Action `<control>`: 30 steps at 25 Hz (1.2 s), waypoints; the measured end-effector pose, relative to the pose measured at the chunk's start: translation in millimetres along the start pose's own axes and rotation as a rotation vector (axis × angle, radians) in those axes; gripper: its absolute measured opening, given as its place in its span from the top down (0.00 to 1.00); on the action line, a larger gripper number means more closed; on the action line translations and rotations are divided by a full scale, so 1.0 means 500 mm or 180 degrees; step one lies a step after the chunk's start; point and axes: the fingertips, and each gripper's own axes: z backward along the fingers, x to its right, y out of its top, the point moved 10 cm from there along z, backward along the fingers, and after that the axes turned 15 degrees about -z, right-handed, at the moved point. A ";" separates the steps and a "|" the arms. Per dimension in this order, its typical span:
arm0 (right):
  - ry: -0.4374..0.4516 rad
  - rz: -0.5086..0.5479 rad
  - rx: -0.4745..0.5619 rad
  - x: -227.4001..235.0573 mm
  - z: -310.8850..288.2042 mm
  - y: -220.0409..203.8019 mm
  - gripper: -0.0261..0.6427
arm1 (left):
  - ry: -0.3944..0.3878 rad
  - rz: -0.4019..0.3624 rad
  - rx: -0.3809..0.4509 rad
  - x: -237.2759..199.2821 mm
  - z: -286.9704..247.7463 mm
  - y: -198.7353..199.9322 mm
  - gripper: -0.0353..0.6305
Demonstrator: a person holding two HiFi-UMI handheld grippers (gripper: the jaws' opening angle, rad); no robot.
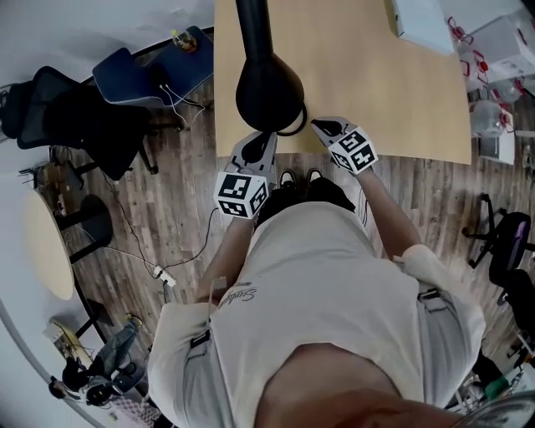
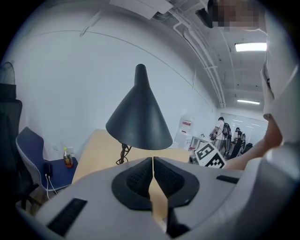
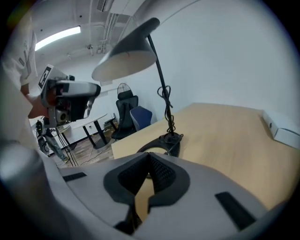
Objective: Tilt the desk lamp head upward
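A black desk lamp stands on the light wooden desk (image 1: 376, 75). Its cone-shaped head (image 1: 267, 88) hangs over the desk's near edge, mouth facing down. In the left gripper view the lamp head (image 2: 139, 117) is just ahead of and above my left gripper (image 2: 153, 161), which is shut and empty. In the right gripper view the lamp head (image 3: 129, 54) sits high at the left, its thin stem runs down to the ring base (image 3: 161, 144), and my right gripper (image 3: 149, 157) is shut on nothing. From above, the left gripper (image 1: 262, 138) and right gripper (image 1: 322, 127) flank the head, apart from it.
A white box (image 1: 422, 21) lies at the desk's far side. Left of the desk stand a blue chair (image 1: 155, 71) and a black office chair (image 1: 58, 109); a round table (image 1: 46, 242) is nearer. Cables cross the wooden floor. People (image 2: 225, 136) stand far off.
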 end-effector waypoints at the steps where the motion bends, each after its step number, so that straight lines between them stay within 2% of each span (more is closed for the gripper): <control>1: 0.0037 -0.0011 -0.0110 0.012 -0.018 -0.006 0.97 | 0.0045 0.0003 -0.0003 0.003 -0.005 0.003 0.92; 5: 0.0124 0.0101 -0.0451 0.046 -0.080 -0.037 0.97 | 0.0253 0.0078 0.0069 0.012 -0.014 0.009 0.92; 8: 0.0144 0.0220 -0.0599 0.066 -0.117 -0.046 0.97 | 0.0347 0.0015 0.0151 0.018 -0.020 0.018 0.92; 13: 0.0256 0.0232 -0.0805 0.069 -0.157 -0.064 0.97 | 0.0501 -0.0002 0.0145 0.029 -0.011 0.018 0.92; 21: 0.0300 0.0346 -0.1028 0.072 -0.193 -0.054 0.97 | 0.0560 0.0046 0.0204 0.021 -0.026 0.016 0.92; 27: 0.0361 0.0266 -0.0954 0.076 -0.192 -0.059 0.97 | 0.0571 0.0122 0.0261 0.018 -0.036 0.014 0.92; 30: 0.0386 0.0261 -0.0842 0.075 -0.189 -0.063 0.97 | 0.0591 0.0008 0.0251 0.019 -0.032 0.015 0.92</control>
